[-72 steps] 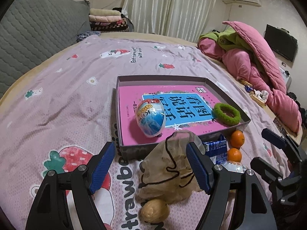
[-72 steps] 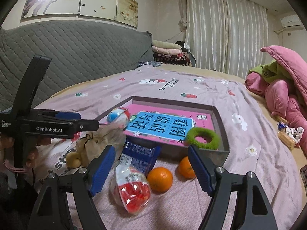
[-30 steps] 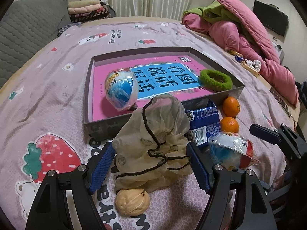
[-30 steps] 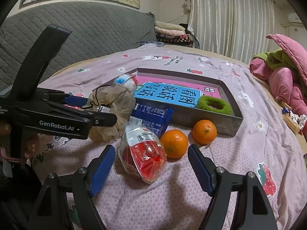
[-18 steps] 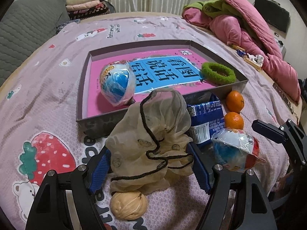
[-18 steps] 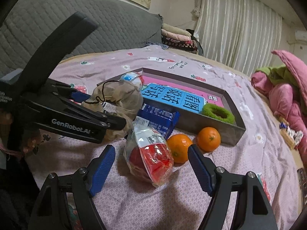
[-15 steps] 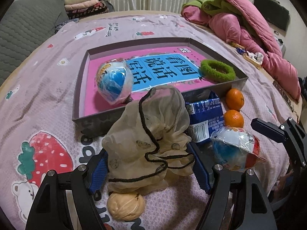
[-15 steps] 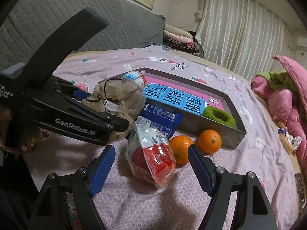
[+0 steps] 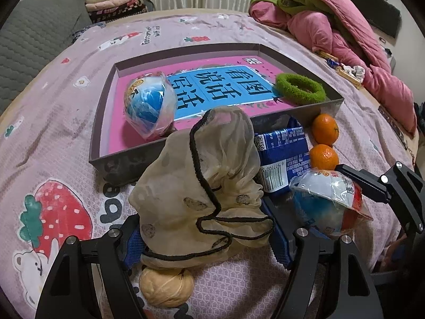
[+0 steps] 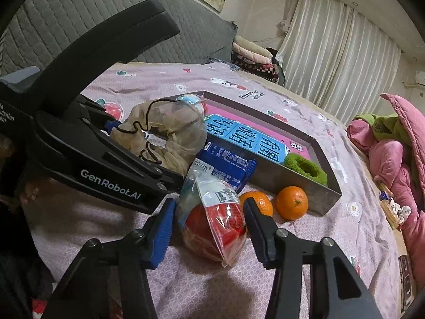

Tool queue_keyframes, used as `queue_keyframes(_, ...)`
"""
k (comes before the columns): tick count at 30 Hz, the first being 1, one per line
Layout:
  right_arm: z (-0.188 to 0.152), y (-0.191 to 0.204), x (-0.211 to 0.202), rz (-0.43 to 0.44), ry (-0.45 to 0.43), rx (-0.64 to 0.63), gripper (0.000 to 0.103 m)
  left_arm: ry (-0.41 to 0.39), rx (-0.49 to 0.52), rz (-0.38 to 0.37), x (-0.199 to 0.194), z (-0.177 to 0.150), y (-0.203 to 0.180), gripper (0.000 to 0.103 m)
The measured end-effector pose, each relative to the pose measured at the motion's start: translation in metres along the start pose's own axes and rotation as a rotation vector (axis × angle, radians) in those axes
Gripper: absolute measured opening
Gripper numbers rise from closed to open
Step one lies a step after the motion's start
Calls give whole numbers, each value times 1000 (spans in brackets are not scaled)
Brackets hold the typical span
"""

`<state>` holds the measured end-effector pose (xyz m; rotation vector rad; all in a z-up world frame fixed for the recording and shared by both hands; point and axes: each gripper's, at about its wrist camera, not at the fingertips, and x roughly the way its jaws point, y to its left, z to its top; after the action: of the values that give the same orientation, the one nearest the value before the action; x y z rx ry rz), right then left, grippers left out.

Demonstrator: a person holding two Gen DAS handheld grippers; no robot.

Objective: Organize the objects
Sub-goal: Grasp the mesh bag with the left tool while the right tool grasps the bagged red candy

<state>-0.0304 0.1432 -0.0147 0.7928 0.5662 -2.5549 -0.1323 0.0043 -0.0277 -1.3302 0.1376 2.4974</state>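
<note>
A grey tray on the bed holds a pink and blue book, a wrapped blue toy egg and a green hair ring. My left gripper is around a beige mesh drawstring bag; its jaws touch the bag's lower sides. A walnut lies below the bag. My right gripper is around a wrapped red toy egg, pads at its sides. That egg also shows in the left wrist view. A blue snack packet and two oranges lie in front of the tray.
Pink and green quilts are piled at the far right of the bed. Folded blankets lie by the grey padded headboard. The left gripper's body fills the left of the right wrist view.
Both grippers have moved forward and narrowed: the left around the mesh bag, the right around the red toy egg.
</note>
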Motion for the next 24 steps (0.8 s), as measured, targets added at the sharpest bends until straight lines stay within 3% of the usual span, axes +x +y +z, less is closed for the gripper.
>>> queue_keyframes(6, 0, 1, -1, -2, -6, -8, 50, -1, 14, -2, -1, 0, -3, 71)
queue_keyframes(18, 3, -8, -7, -2, -32, 53, 51, -1, 7, -61, -5, 1, -5, 31)
queue_keyframes(24, 5, -12, -13, -1, -53, 78, 51, -14, -18, -96, -10, 2, -2, 22)
